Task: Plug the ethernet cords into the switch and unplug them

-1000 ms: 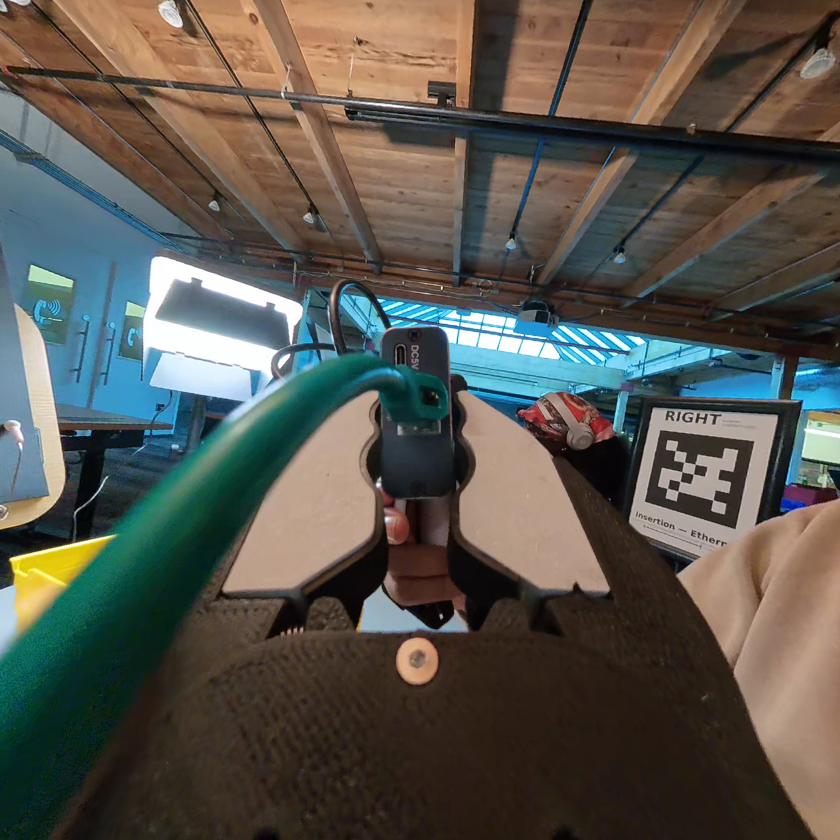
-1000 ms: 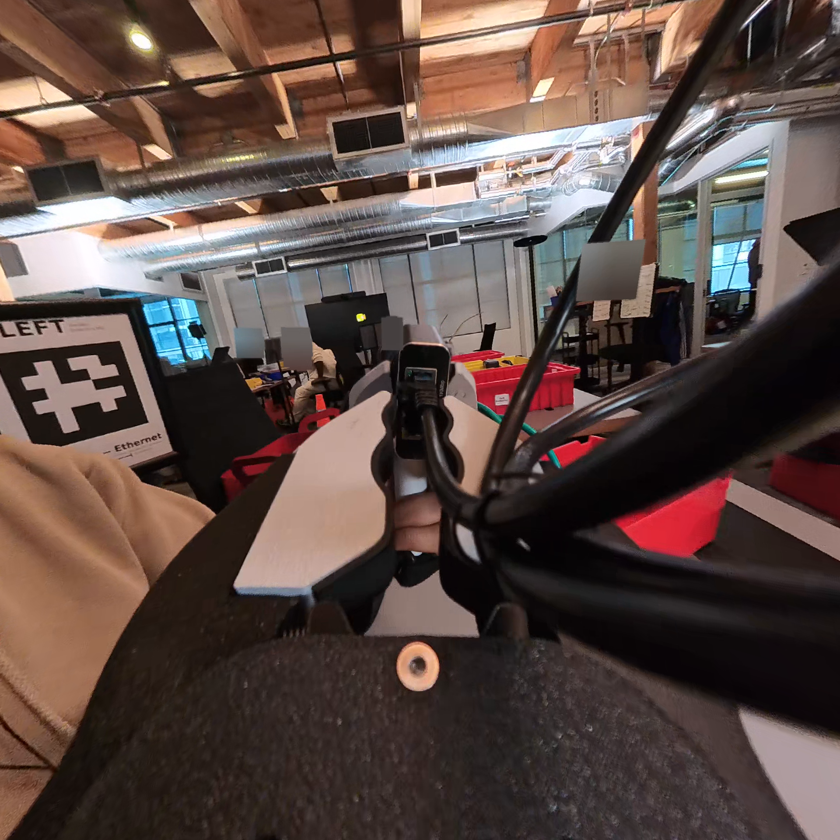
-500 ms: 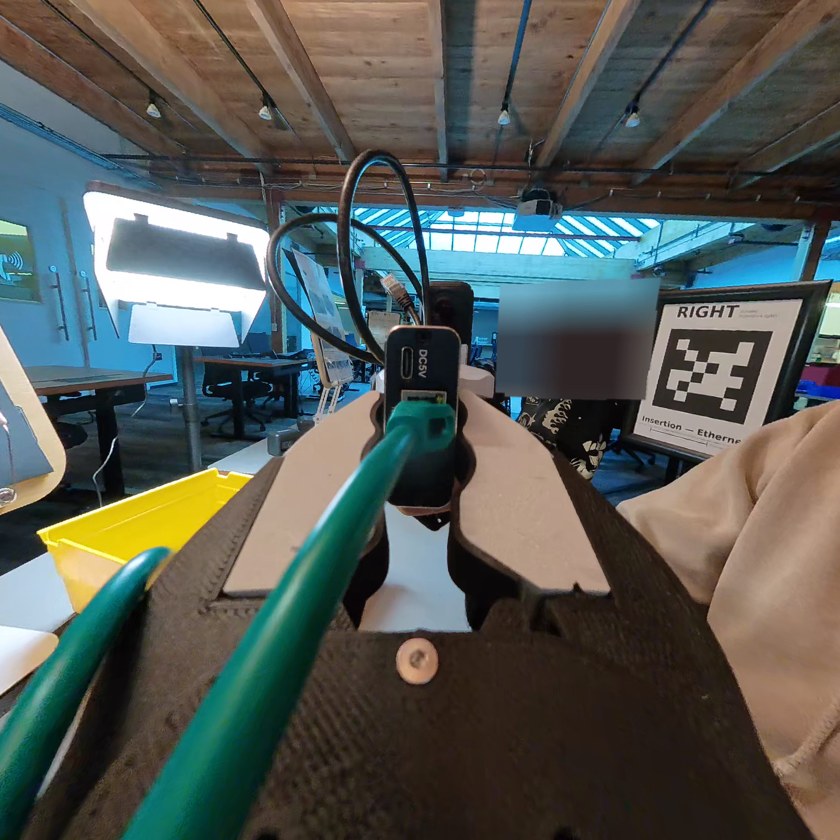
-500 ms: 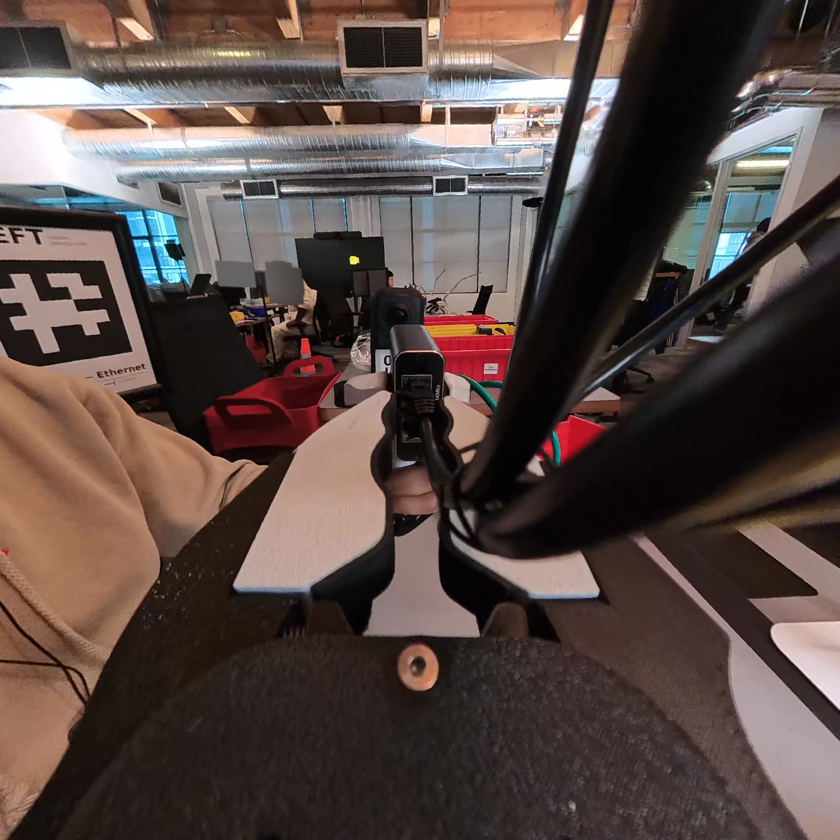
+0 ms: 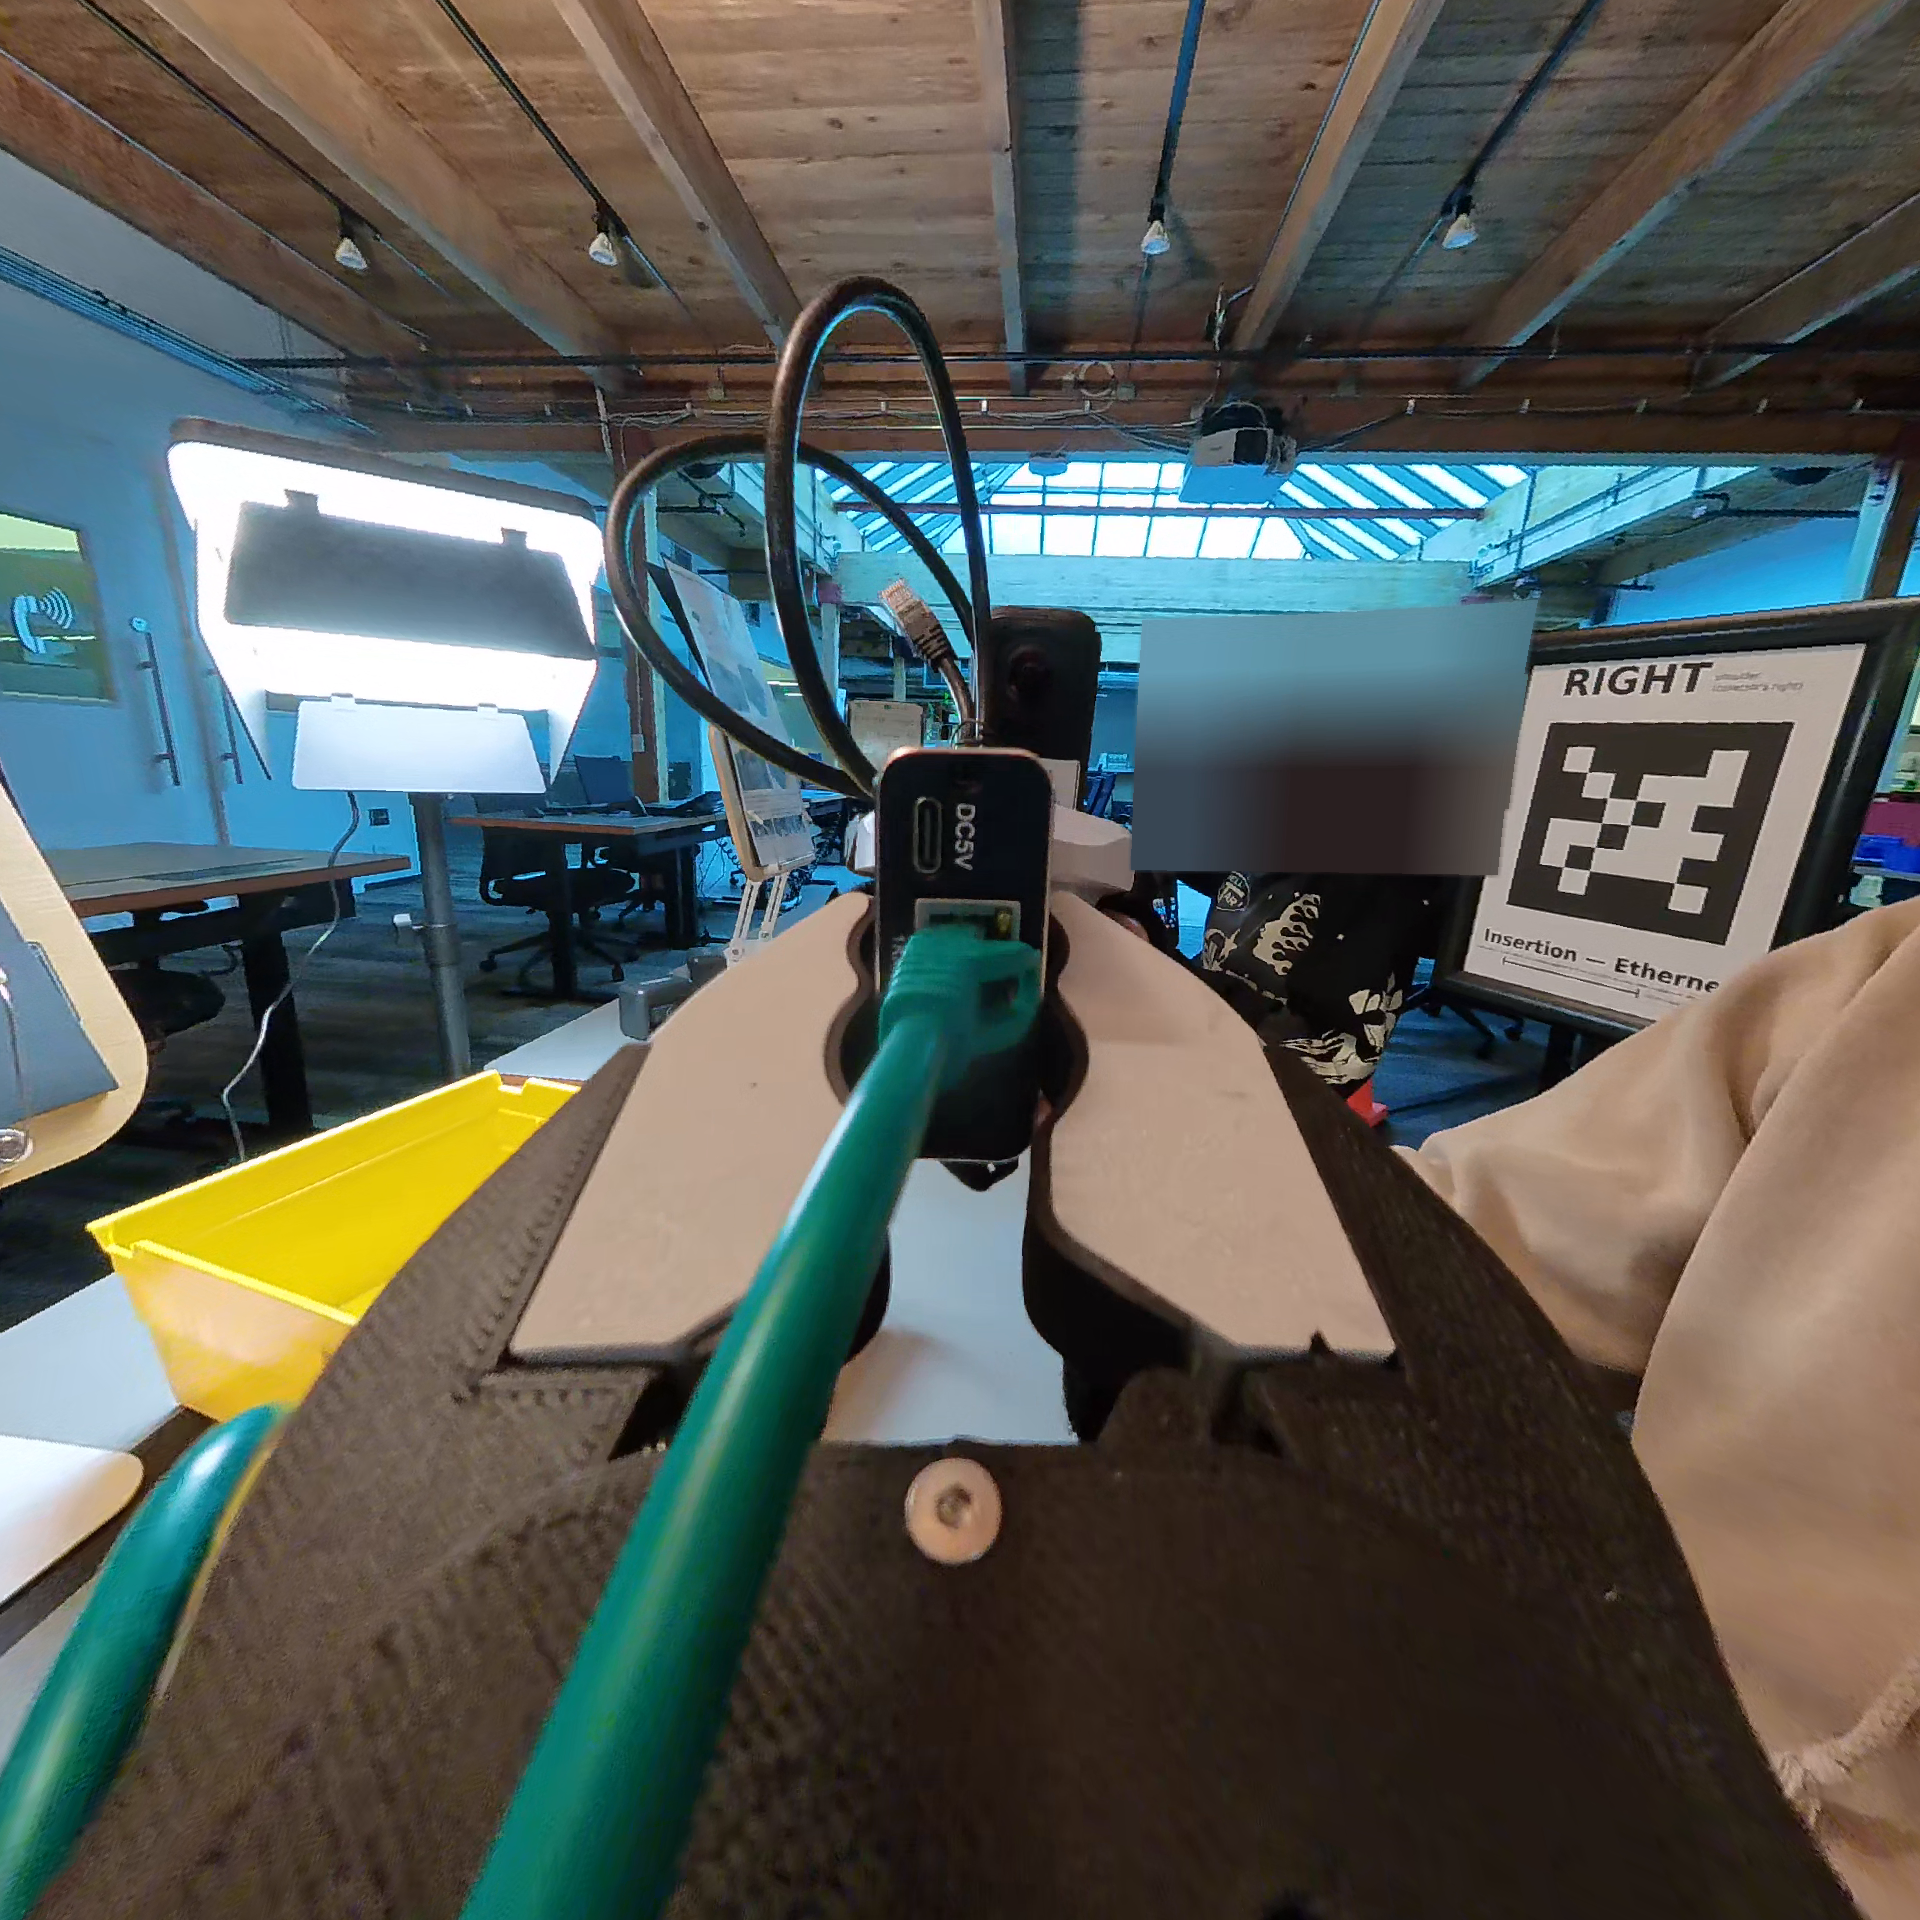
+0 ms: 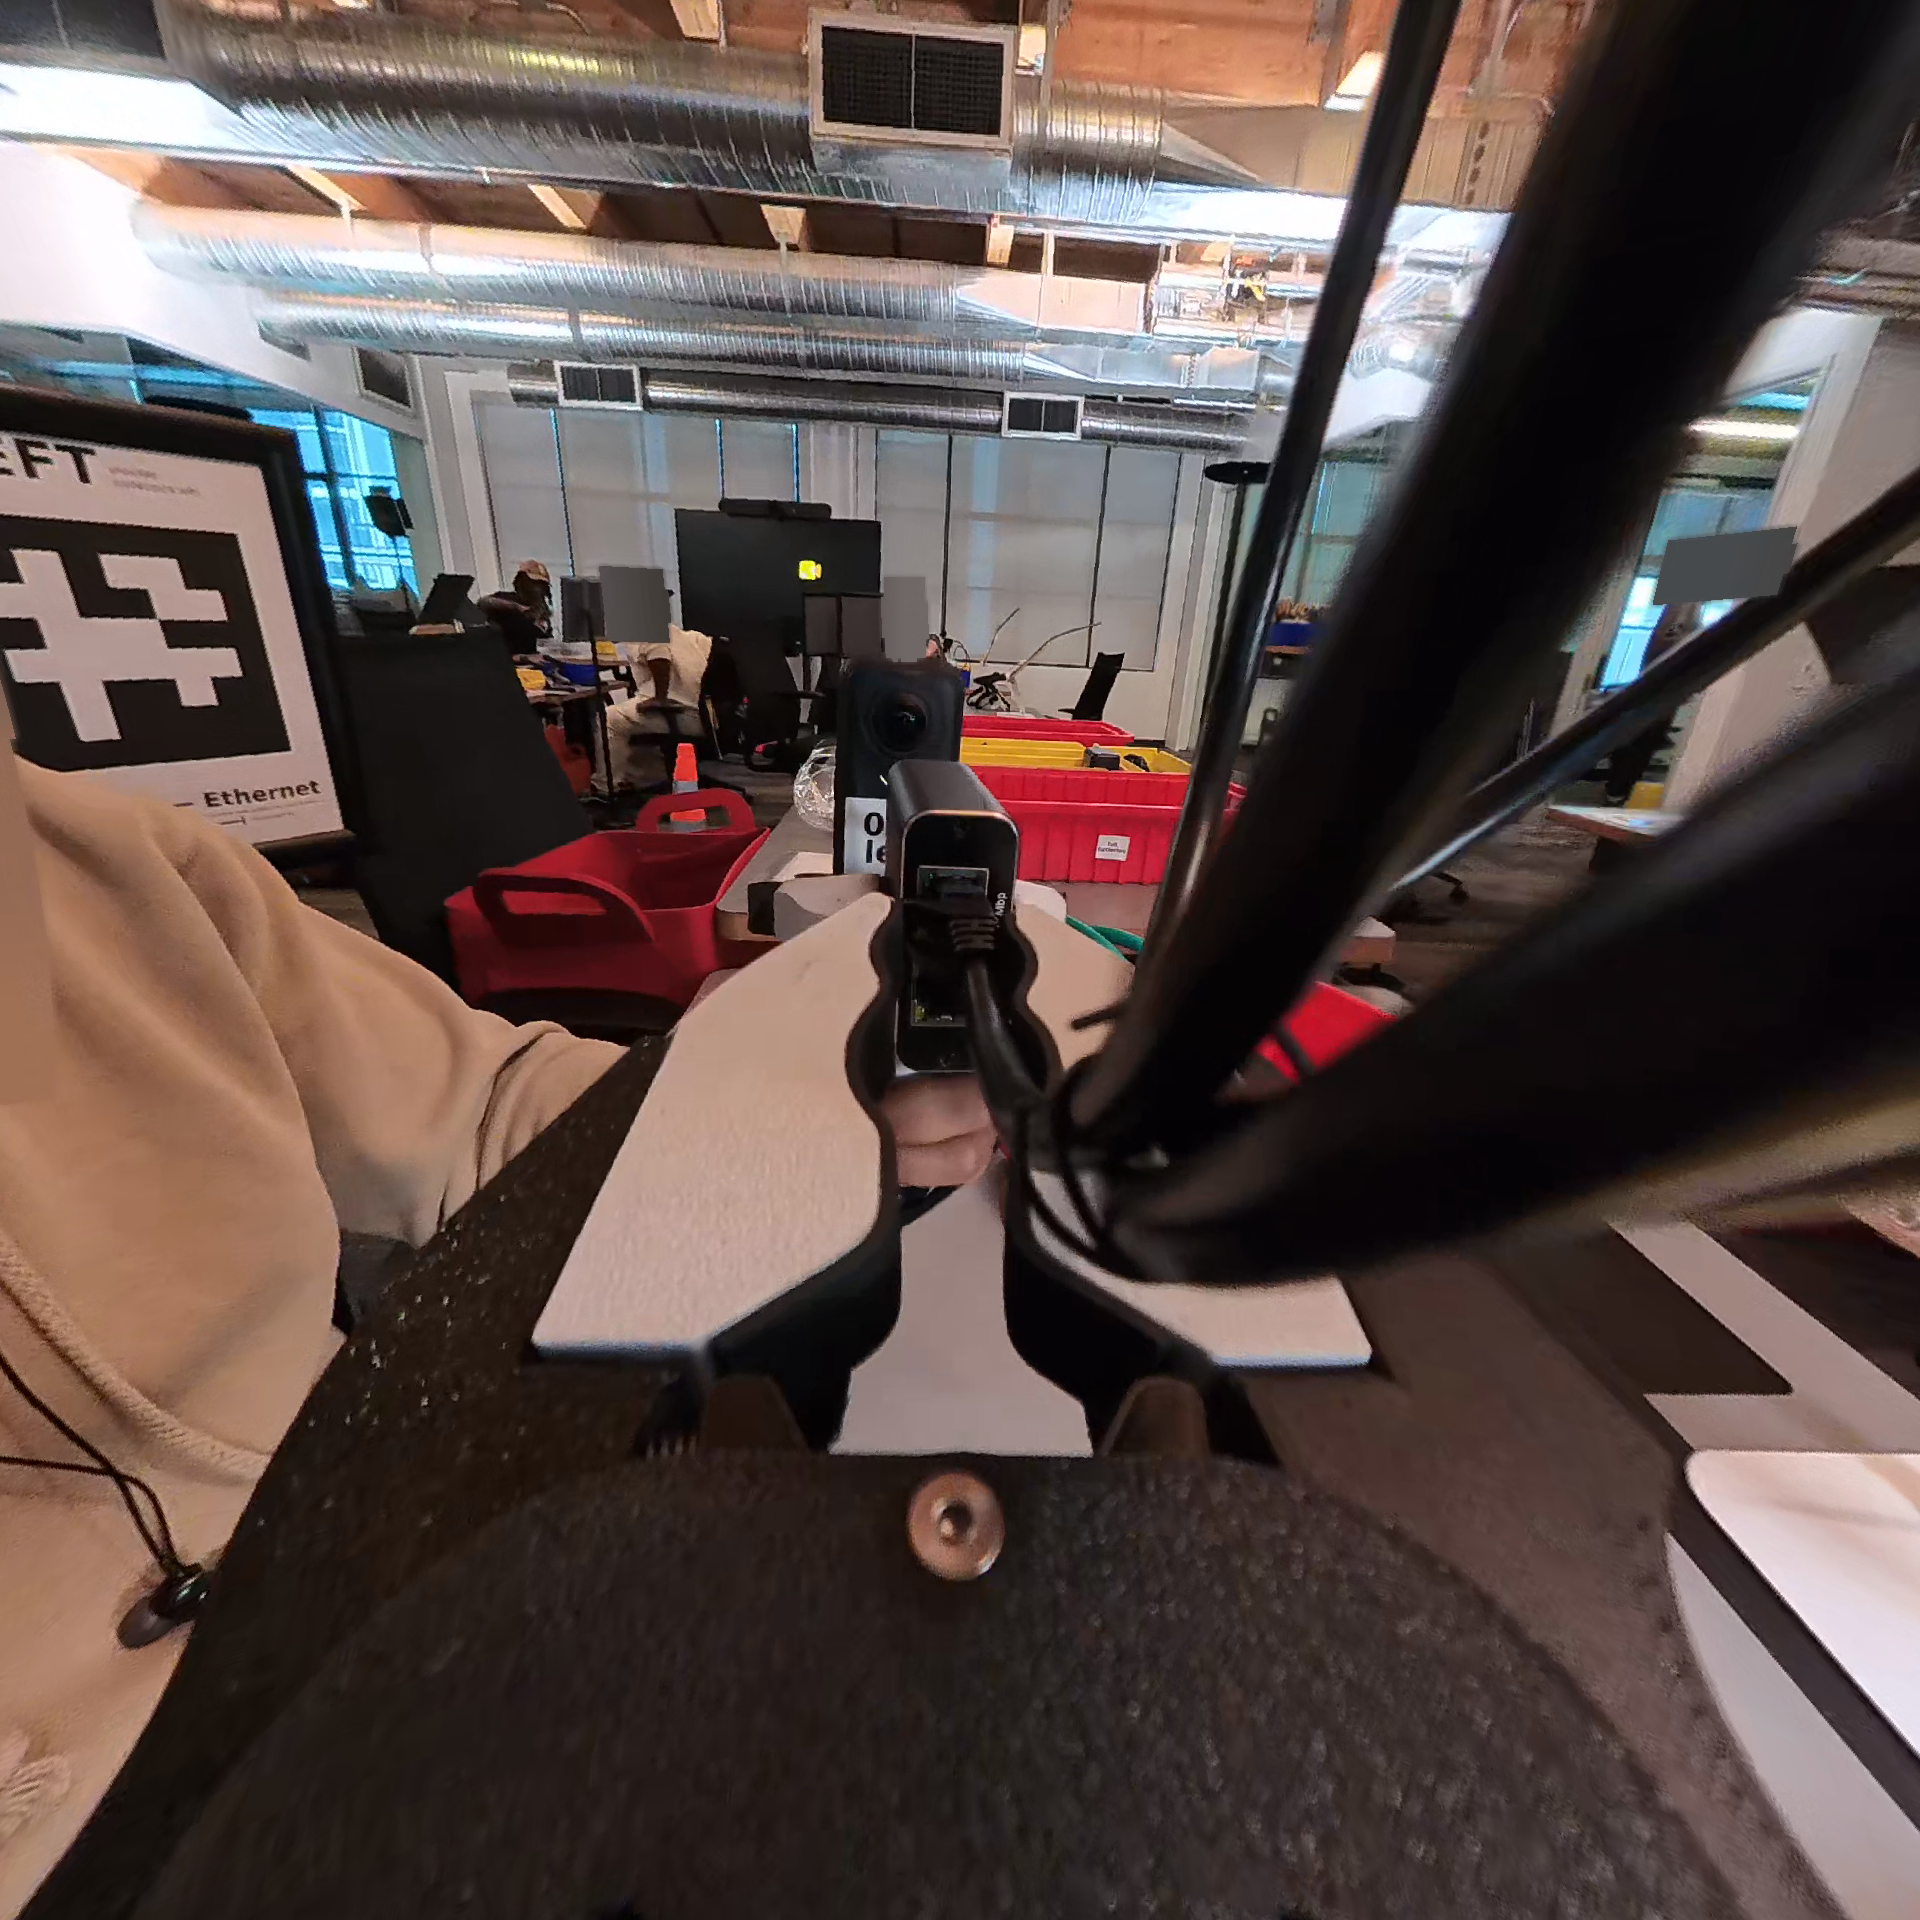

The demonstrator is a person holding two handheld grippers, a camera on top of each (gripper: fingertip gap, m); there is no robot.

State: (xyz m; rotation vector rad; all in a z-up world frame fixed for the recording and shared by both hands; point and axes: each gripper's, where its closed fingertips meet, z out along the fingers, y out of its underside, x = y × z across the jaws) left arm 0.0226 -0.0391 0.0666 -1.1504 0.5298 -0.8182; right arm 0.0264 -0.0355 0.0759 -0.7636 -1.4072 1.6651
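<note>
In the left wrist view the small black switch (image 5: 961, 956) stands upright between the fingers of my left gripper (image 5: 961, 935), which is shut on it. A green ethernet cord (image 5: 769, 1351) is plugged into its near face and runs toward the camera. A black cord (image 5: 800, 582) loops above, one plug (image 5: 914, 618) hanging free. In the right wrist view my right gripper (image 6: 956, 935) is shut on the same switch (image 6: 951, 831) from the other side. The black cord (image 6: 982, 997) is plugged into its upper port; the lower port is empty. A fingertip (image 6: 940, 1132) shows under the switch.
A yellow bin (image 5: 312, 1226) sits at the left on the white table (image 5: 62, 1371). Red bins (image 6: 603, 935) stand behind. Framed marker boards (image 5: 1662, 821) (image 6: 145, 644) and a beige sleeve (image 5: 1714, 1247) flank the grippers. Thick black cord loops (image 6: 1455, 727) cross close to the right camera. The tips of both grippers are at nearly the same place.
Both views have tilted down from the ceiling toward the room. The green cord, earlier bent off to the left, now runs straight toward the left camera. Both grippers stay shut on the switch.
</note>
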